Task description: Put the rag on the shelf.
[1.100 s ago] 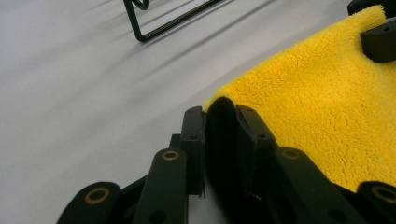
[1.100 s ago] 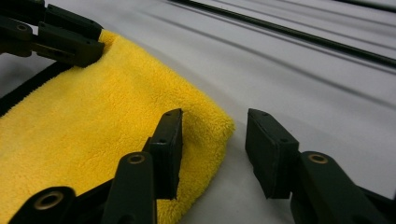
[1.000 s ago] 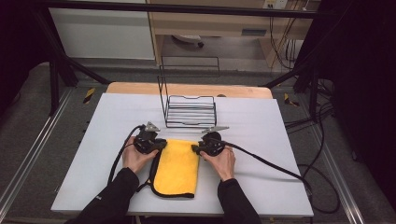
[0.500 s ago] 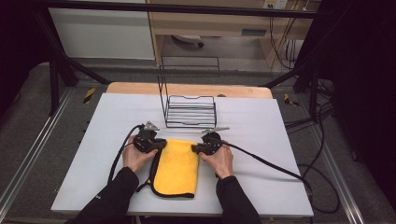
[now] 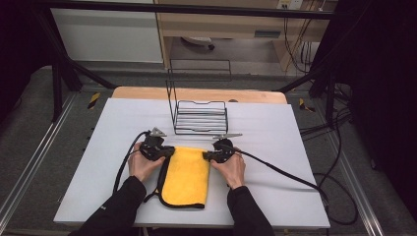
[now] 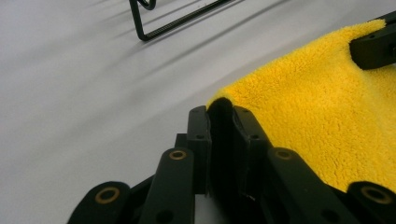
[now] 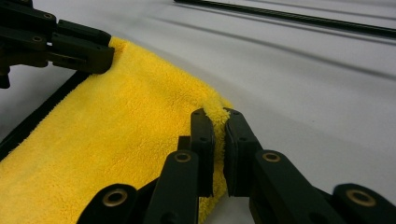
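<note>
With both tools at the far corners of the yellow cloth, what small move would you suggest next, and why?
Probably lift both corners together and draw them toward the near edge to fold. The left tool and right tool each pinch a far corner of the fluffy yellow microfibre cloth, which lies flat on the white table.

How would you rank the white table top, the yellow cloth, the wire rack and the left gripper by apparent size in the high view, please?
1. White table top
2. Wire rack and yellow cloth: look alike, unranked
3. Left gripper
</note>
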`<action>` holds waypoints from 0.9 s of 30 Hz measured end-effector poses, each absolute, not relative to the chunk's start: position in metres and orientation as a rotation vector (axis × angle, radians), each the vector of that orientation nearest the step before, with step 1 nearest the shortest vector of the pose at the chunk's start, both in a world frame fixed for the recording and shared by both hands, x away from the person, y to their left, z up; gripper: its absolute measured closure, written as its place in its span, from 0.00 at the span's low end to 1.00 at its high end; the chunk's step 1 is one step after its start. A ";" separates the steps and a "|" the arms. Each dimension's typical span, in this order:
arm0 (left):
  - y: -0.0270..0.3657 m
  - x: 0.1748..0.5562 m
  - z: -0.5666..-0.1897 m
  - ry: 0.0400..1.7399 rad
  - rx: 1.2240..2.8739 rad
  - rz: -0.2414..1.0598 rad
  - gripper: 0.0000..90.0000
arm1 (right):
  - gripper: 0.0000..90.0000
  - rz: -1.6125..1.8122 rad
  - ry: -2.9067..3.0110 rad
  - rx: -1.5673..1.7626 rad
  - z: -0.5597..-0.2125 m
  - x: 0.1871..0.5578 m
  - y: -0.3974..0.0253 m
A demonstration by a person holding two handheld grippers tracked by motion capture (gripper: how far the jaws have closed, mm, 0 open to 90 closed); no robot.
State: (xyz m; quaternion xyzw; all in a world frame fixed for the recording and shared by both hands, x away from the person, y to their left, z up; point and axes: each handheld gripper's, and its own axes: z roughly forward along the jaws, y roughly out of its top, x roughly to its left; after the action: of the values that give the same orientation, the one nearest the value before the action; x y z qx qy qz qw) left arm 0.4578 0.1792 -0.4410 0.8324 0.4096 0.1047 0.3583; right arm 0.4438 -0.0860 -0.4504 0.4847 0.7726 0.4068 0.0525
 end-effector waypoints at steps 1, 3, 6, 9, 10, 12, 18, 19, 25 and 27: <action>0.179 0.457 -0.441 1.056 2.143 0.274 0.88 | 0.93 1.238 2.347 1.471 -0.450 0.443 -0.086; 0.180 0.456 -0.440 1.052 2.141 0.280 0.88 | 0.94 1.247 2.341 1.458 -0.449 0.442 -0.086; 0.182 0.454 -0.437 1.042 2.130 0.292 0.89 | 0.94 1.264 2.331 1.441 -0.446 0.440 -0.087; 0.184 0.451 -0.433 1.033 2.112 0.298 0.89 | 0.94 1.293 2.317 1.425 -0.441 0.437 -0.088; 0.185 0.450 -0.432 1.030 2.106 0.298 0.89 | 0.94 1.302 2.314 1.416 -0.440 0.436 -0.088; 0.187 0.448 -0.429 1.021 2.095 0.300 0.89 | 0.94 1.316 2.306 1.402 -0.438 0.434 -0.088; 0.191 0.441 -0.420 0.994 2.072 0.319 0.89 | 0.94 1.354 2.293 1.355 -0.431 0.428 -0.090; 0.192 0.439 -0.418 0.991 2.066 0.320 0.89 | 0.94 1.359 2.290 1.351 -0.430 0.427 -0.090; 0.194 0.433 -0.412 0.972 2.047 0.338 0.89 | 0.94 1.386 2.266 1.311 -0.424 0.421 -0.091; 0.195 0.430 -0.410 0.971 2.035 0.332 0.89 | 0.94 1.396 2.257 1.290 -0.423 0.419 -0.090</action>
State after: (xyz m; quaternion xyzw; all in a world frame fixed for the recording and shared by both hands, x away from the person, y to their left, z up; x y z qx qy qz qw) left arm 0.4305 0.1952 -0.4101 0.8113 0.3870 0.1324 0.4178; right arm 0.4190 -0.0899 -0.4226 0.4351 0.7615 0.4708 0.0955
